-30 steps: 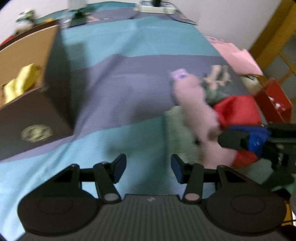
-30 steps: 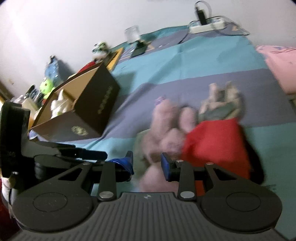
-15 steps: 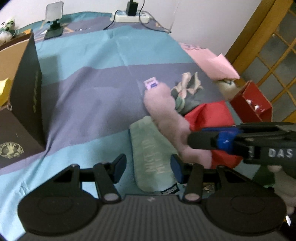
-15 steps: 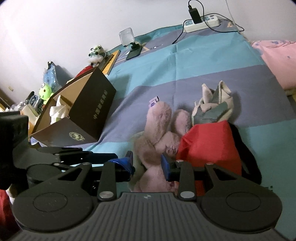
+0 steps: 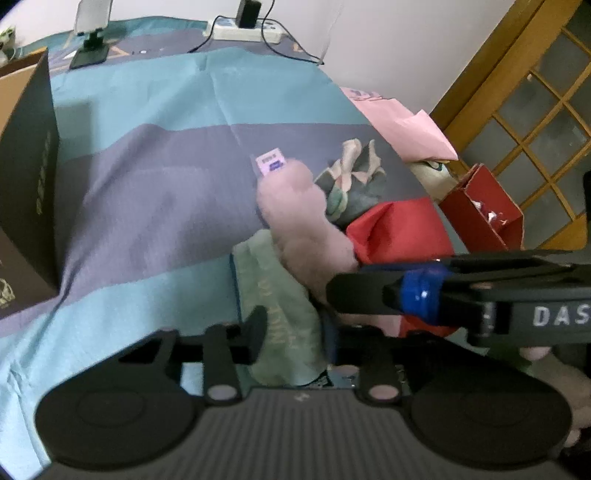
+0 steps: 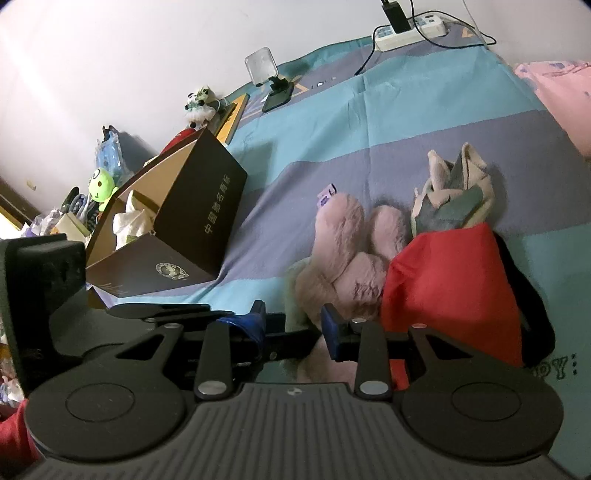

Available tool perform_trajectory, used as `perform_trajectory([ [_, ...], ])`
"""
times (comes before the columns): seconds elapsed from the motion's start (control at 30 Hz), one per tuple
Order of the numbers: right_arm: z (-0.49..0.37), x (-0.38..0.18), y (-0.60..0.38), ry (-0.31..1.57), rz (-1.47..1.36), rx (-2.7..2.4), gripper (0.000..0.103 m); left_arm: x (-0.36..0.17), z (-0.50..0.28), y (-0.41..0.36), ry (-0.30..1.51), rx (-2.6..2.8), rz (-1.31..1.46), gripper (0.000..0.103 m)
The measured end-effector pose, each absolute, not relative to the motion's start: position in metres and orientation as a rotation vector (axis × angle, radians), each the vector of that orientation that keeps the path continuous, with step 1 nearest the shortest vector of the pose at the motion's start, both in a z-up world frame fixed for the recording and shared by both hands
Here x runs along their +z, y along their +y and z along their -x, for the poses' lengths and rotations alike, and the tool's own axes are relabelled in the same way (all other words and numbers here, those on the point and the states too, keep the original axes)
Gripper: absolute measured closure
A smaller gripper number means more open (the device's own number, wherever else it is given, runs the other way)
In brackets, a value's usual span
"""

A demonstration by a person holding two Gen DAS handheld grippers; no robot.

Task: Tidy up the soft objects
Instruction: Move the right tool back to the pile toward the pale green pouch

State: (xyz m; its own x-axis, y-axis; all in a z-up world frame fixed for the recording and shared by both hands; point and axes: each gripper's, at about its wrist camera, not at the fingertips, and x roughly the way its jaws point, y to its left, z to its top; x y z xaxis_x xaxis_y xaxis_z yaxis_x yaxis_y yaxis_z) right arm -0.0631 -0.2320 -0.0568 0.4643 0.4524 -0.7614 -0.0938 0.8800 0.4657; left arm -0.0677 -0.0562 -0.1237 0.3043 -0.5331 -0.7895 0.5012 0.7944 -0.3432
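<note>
A pile of soft things lies on the striped bedspread: a pink plush rabbit (image 5: 299, 206) (image 6: 343, 236), a green towel (image 5: 273, 280) (image 6: 293, 288) under it, a red cloth (image 5: 399, 229) (image 6: 450, 273) and a grey-green patterned cloth (image 5: 351, 181) (image 6: 450, 195). My left gripper (image 5: 295, 332) is closing, and the towel's near end fills the gap between its pads. My right gripper (image 6: 293, 326) reaches in from the right. It holds a narrow gap with the rabbit's lower body between its fingers. One of its fingers (image 5: 369, 291) lies across the rabbit.
An open dark brown box (image 5: 26, 177) (image 6: 192, 221) with soft items inside stands to the left. A red paper bag (image 5: 487, 210) and pink bedding (image 5: 399, 118) sit at the right edge. A power strip (image 6: 406, 29) and a phone stand (image 6: 273, 85) are far back.
The left jaws have narrowed around the green towel's end, and the left view has tipped down onto the pile. The right gripper has kept its place and its gap.
</note>
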Motion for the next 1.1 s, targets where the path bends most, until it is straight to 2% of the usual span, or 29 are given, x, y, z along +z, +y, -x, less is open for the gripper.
perform_trajectory([
  [0.03,0.063,-0.058,-0.231,1.043,-0.394,0.346,0.087,-0.124,0.068,-0.055,1.058,-0.682,0.03,0.089],
  [0.17,0.061,-0.064,-0.226,1.06,-0.424,0.341,0.087,-0.124,0.073,-0.051,1.033,-0.655,0.01,0.097],
  [0.37,0.054,-0.074,-0.211,1.098,-0.473,0.338,0.087,-0.114,0.078,-0.025,0.984,-0.621,0.019,0.1],
  [0.67,0.045,-0.075,-0.185,1.142,-0.64,0.416,0.086,-0.091,0.092,0.02,0.943,-0.669,0.073,0.101],
  [1.0,0.04,-0.021,-0.134,1.012,-0.675,0.571,0.085,-0.032,0.095,0.081,0.784,-0.747,0.131,0.101],
  [1.1,0.034,-0.006,-0.113,0.956,-0.593,0.587,0.085,-0.02,0.097,0.09,0.711,-0.762,0.089,0.101],
])
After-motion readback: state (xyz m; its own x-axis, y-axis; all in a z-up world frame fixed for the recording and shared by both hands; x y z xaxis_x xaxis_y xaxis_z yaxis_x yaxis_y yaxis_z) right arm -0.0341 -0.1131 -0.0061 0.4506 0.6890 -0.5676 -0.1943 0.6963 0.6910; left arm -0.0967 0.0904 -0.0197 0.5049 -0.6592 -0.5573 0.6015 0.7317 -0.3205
